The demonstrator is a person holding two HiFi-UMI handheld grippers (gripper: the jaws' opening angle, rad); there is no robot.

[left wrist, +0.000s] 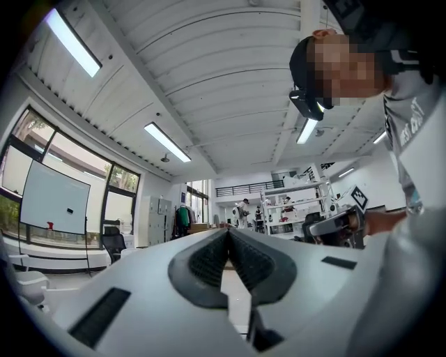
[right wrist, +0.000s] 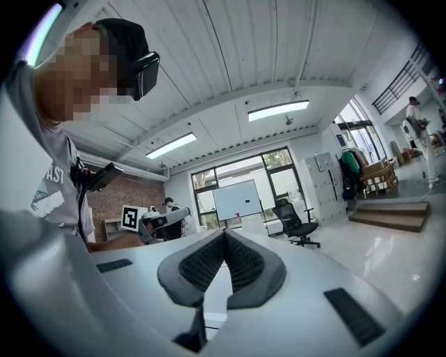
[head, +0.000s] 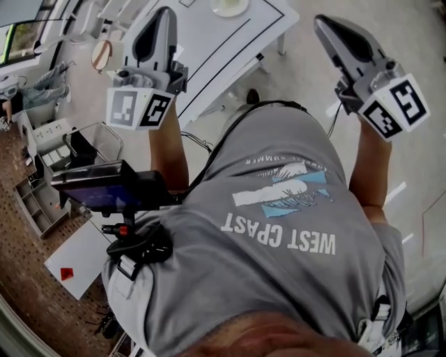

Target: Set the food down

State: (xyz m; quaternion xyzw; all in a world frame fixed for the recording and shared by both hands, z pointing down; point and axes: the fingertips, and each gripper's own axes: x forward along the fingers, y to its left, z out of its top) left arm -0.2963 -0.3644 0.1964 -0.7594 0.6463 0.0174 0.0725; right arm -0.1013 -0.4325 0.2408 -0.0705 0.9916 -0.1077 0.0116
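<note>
Grey T-shirt (head: 279, 230) fabric on the person's torso is seen nearest, filling the lower head view. A white worktop (head: 230, 42) is located far, beyond the torso, between the two upheld tools. The left tool (head: 164, 14) is held at far left with its jaws pressed together, tip to tip. The right tool (head: 322, 22) is held at far right, jaws likewise together. A pale round dish (head: 230, 5) is set at the worktop's far edge; food on it cannot be confirmed.
</note>
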